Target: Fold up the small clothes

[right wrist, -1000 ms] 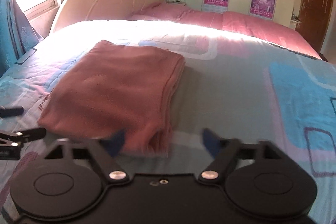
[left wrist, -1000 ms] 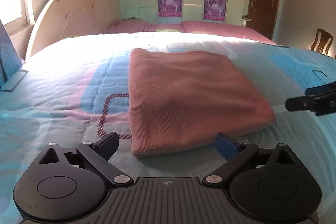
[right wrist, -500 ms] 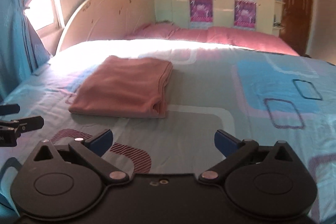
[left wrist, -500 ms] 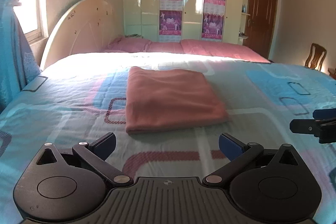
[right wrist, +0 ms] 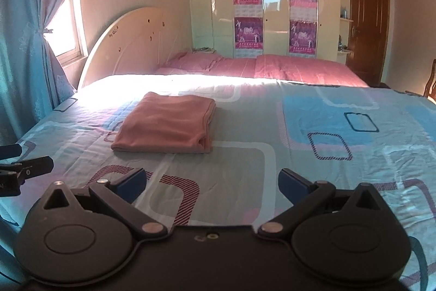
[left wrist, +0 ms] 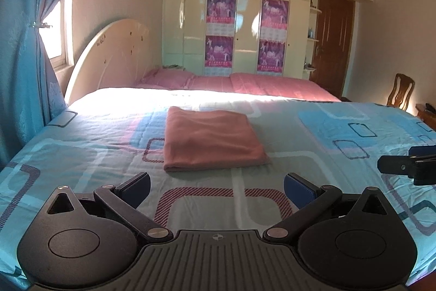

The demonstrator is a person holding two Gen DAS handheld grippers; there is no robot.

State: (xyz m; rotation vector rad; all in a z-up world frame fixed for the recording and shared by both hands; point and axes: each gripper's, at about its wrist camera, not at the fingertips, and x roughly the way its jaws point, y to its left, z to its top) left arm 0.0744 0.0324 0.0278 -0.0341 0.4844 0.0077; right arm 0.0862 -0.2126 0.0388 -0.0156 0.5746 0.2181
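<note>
A salmon-pink garment [left wrist: 211,139] lies folded into a flat rectangle on the blue patterned bedspread [left wrist: 313,143]. It also shows in the right wrist view [right wrist: 167,123], left of centre, with its stacked edges facing right. My left gripper [left wrist: 216,188] is open and empty, held back from the garment's near edge. My right gripper [right wrist: 212,186] is open and empty, nearer than the garment and to its right. Each gripper's tip shows at the edge of the other's view: the right gripper [left wrist: 408,167] and the left gripper [right wrist: 24,168].
A cream headboard [left wrist: 109,59] and pink pillows [left wrist: 231,81] lie at the bed's far end. Blue curtains [left wrist: 24,45] hang at left. A wardrobe with posters [left wrist: 245,32], a brown door [left wrist: 333,42] and a wooden chair [left wrist: 400,90] stand behind.
Both grippers have pulled back and risen from the folded garment, which now looks smaller and farther away. The garment lies still. Both stay open.
</note>
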